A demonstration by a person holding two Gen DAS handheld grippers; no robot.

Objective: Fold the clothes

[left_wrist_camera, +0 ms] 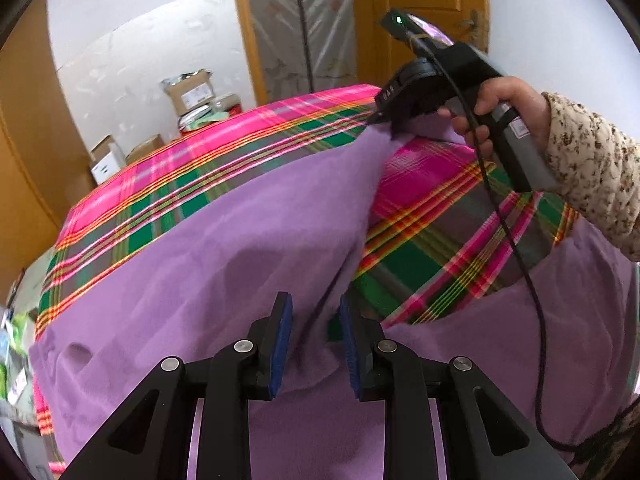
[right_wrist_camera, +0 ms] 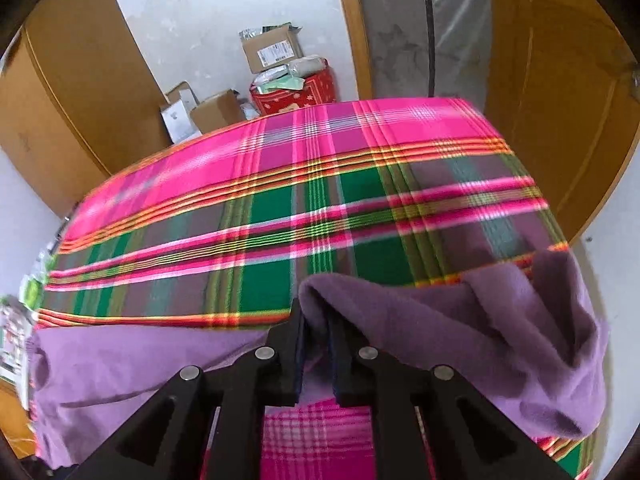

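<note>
A purple fleece garment (left_wrist_camera: 208,264) lies spread on a table covered with a pink and green plaid cloth (left_wrist_camera: 168,184). My left gripper (left_wrist_camera: 316,320) is open just above the garment near its front edge, with nothing between its blue pads (left_wrist_camera: 282,340). My right gripper (right_wrist_camera: 318,332) is shut on a fold of the purple garment (right_wrist_camera: 460,320) and holds it lifted above the plaid cloth (right_wrist_camera: 280,208). In the left wrist view the right gripper (left_wrist_camera: 380,116) shows at the far side, pinching a raised corner of the garment.
Cardboard boxes (right_wrist_camera: 272,50) and a red container (right_wrist_camera: 296,90) stand on the floor behind the table. A wooden door (right_wrist_camera: 560,100) is at the right and a wooden cabinet (right_wrist_camera: 72,92) at the left. The right gripper's black cable (left_wrist_camera: 520,248) hangs over the table.
</note>
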